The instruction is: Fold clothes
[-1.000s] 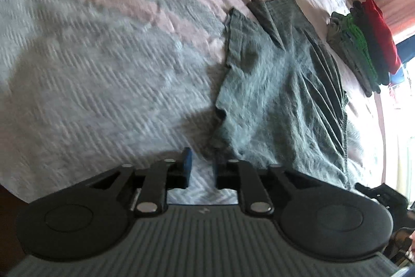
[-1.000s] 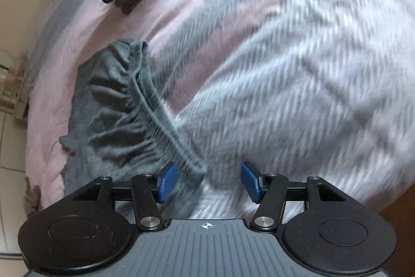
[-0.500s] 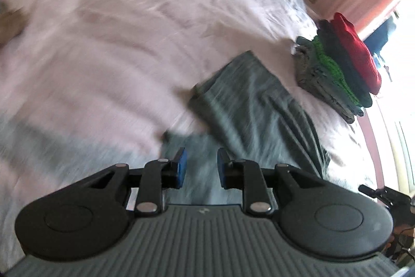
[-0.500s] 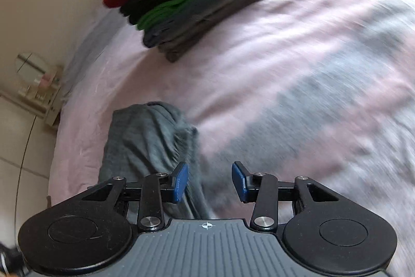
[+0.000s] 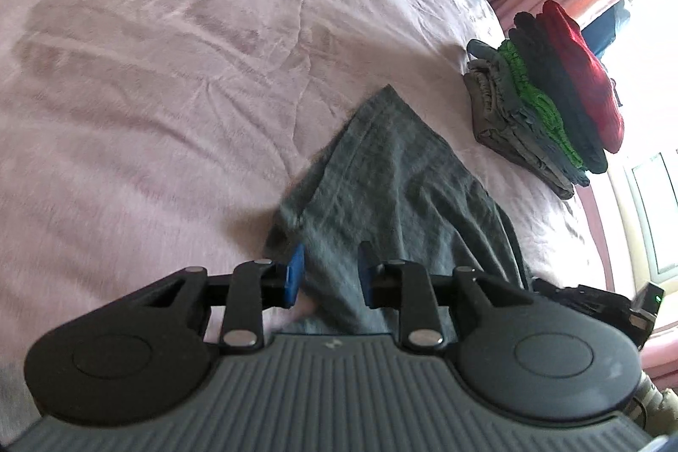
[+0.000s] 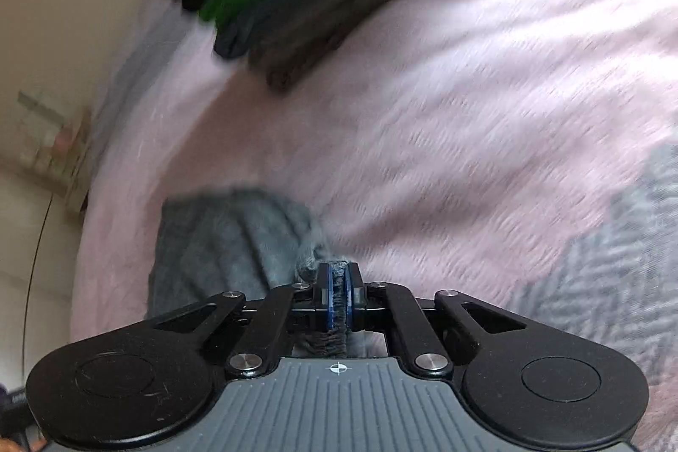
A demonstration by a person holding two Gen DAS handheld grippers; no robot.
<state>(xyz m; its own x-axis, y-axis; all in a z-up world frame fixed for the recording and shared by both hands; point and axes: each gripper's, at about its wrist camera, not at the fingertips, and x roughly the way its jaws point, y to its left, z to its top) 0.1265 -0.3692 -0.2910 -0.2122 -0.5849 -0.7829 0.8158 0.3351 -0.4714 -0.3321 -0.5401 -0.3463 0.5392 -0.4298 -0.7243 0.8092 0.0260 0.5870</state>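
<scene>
On bed: grey garment spread near folded stack | right hand-held gripper clamped on garment's thick edge, likely to carry a fold | left hand-held gripper parted over cloth, gripping nothing

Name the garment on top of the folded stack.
The red one; it tops the stack, above the dark, green and grey pieces.

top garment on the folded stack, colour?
Red garment, clearest in the left wrist view; blurred in the right.
</scene>
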